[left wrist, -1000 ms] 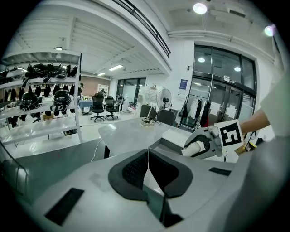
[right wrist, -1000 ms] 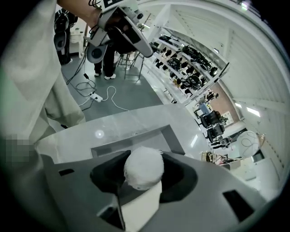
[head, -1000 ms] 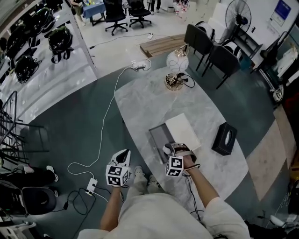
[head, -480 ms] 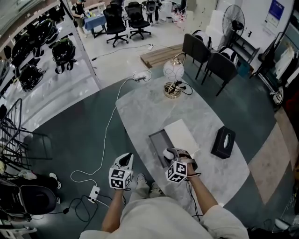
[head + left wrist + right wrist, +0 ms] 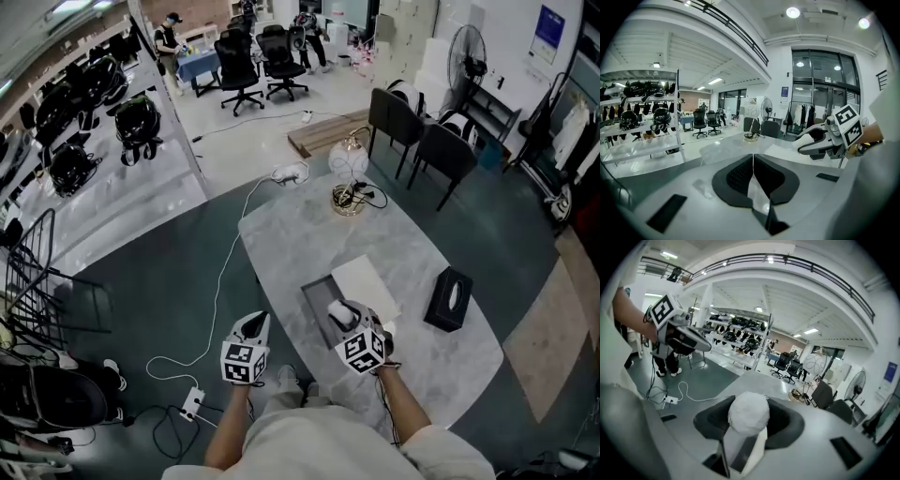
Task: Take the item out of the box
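R gripper (image 5: 349,319) now clamped on white fluffy item (image 5: 748,412). It's raised over the box (image 5: 314,302), was down in it 1 s ago. Extraction looks basically done. L gripper (image 5: 753,161) closed, empty, off counter (image 5: 281,234).

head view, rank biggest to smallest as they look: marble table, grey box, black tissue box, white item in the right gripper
1. marble table
2-3. grey box and black tissue box: look alike, and the right gripper covers part of the grey box, so unranked
4. white item
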`<control>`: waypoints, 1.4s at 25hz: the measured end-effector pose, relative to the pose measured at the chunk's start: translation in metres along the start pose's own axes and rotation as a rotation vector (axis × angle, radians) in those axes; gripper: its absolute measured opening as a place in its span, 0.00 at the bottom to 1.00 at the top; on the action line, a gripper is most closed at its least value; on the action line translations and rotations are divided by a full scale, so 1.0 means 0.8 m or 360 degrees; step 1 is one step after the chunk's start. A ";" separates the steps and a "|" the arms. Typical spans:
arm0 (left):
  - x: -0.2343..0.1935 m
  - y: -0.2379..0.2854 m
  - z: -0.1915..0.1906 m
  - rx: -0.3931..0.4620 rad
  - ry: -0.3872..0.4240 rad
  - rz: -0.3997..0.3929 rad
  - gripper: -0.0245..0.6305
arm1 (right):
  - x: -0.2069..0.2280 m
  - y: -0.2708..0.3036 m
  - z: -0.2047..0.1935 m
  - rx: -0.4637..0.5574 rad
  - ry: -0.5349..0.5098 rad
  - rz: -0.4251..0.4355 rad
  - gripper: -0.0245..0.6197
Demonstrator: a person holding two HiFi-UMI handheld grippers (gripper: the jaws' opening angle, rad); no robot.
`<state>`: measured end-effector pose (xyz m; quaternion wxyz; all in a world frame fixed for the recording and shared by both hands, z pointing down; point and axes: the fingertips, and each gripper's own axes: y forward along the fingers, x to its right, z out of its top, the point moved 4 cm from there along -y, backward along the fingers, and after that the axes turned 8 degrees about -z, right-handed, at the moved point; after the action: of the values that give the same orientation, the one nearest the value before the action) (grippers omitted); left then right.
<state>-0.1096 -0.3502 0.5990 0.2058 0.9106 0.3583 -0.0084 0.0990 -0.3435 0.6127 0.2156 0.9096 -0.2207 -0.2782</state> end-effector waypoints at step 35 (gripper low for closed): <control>-0.040 0.009 0.079 0.0164 0.0112 0.0052 0.06 | 0.082 -0.027 0.060 0.0311 0.0527 -0.0279 0.31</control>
<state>-0.1204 -0.4001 0.5492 0.1460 0.9254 0.3497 0.0085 0.1252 -0.3731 0.5380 0.1345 0.9752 -0.1282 -0.1200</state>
